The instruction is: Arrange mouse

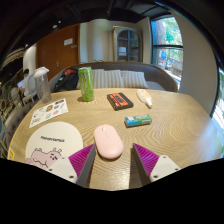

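Observation:
A pale pink mouse point(108, 141) lies on the round wooden table point(170, 125), its near end between my fingertips and the rest just ahead of them. My gripper point(113, 157) is open: the magenta-padded left finger point(82, 160) and right finger point(146, 158) stand wide at either side with a gap to the mouse. A white mouse mat with a pig drawing point(47, 152) lies to the left of the left finger.
Beyond the mouse lie a small teal box point(138, 120), a dark case of coloured pens point(120, 100), a cream object point(145, 97) and a green can point(86, 84). A printed sheet point(48, 111) lies at the left. A sofa point(125, 76) stands behind the table.

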Motion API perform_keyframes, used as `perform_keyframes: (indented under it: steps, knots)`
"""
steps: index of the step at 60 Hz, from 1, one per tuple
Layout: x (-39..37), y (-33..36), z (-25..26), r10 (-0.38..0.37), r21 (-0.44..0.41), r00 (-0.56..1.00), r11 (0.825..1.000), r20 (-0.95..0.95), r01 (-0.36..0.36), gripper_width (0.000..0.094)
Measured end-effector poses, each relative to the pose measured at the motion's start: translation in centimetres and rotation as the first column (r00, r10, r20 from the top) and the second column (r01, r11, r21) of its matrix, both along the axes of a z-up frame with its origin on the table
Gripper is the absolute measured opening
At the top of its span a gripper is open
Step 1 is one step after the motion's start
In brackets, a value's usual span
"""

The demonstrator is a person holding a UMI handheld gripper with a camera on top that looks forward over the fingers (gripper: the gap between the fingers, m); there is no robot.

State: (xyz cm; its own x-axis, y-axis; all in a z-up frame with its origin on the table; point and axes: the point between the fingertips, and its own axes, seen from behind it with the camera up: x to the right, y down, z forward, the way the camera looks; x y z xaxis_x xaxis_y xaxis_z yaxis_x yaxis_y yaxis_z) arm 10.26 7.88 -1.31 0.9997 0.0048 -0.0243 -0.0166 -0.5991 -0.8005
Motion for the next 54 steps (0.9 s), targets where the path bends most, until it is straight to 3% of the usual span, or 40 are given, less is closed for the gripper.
perform_keyframes:
  steps: [13,22,35,44,54]
  knots:
    - [0.6,3.7,-0.1,0.000,0.000,1.000,1.000,-0.010,0.000,0.0716]
    - [0.7,4.7,-0.2,-0.041,0.006,0.999,0.999,-0.013,0.041,0.0527]
    - [0.0,3.4,0.5,-0.109,-0.020,0.993,0.994,-0.046,0.108,0.0400]
    - [-6.1,1.2,7.3,-0.030,0.139,0.998,0.990,-0.062,0.038,0.0394]
    - [-14.6,-0.8,7.3,0.033,0.113,0.998,0.993,-0.060,-0.026,0.0393]
